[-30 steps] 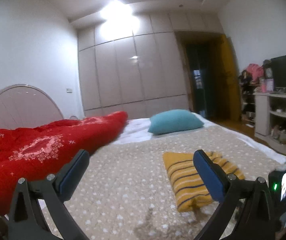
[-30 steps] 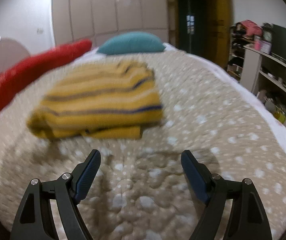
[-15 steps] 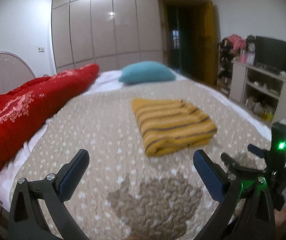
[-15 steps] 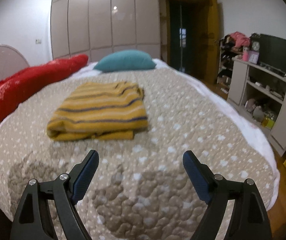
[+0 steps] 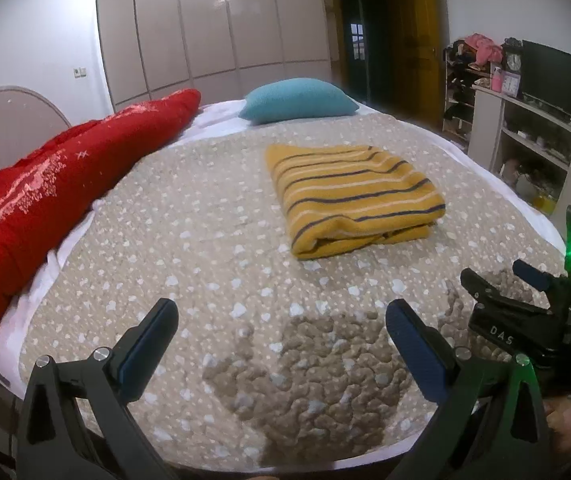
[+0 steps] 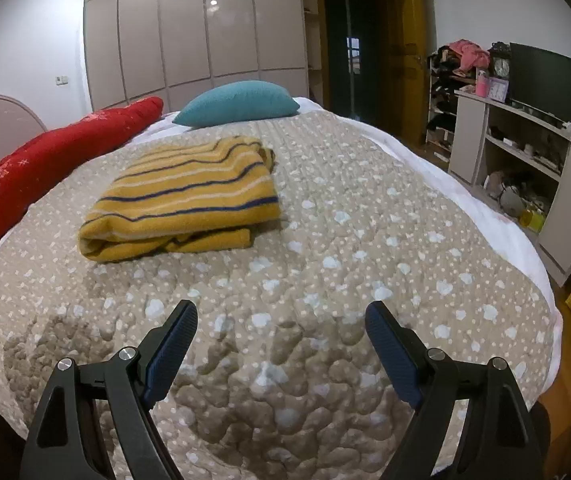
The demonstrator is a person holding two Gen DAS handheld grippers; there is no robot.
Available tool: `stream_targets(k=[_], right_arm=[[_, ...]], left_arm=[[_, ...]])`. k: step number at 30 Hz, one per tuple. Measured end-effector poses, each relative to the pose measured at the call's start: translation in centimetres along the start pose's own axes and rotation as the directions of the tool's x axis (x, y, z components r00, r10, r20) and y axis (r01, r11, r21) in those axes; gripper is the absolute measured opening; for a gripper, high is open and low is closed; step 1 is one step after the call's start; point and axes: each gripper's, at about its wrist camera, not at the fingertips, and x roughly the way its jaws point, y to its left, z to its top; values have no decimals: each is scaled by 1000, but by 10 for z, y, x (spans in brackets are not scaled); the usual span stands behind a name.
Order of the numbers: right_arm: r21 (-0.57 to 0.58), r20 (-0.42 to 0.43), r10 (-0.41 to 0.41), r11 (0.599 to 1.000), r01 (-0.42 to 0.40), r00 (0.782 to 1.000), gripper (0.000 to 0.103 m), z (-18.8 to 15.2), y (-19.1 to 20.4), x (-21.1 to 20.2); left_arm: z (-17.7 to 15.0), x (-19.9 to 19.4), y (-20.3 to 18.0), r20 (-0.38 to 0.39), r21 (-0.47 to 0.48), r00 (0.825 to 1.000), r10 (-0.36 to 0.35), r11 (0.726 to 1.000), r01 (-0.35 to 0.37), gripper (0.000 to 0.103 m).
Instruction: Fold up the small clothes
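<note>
Striped yellow sweater (image 6: 183, 196) lies folded flat on the bed quilt (image 6: 365, 240), so my left tool (image 5: 281, 340) and right tool (image 6: 281, 340) hang wide open, empty, just short of it.

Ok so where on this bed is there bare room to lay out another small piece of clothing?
The widest bare patch is the beige bedspread between the red quilt and the folded striped garment. More lies in front of the garment, ahead of both open grippers, and along its right side. The far end is tighter, near the teal pillow.
</note>
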Motion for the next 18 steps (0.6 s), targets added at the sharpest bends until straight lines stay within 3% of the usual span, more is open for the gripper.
stream_targets(k=[18], right_arm=[[8, -17, -3, 1000, 3, 1000, 89, -9, -4, 8]], left_arm=[[-13, 24, -4, -96, -14, 995, 0, 1000, -2, 103]])
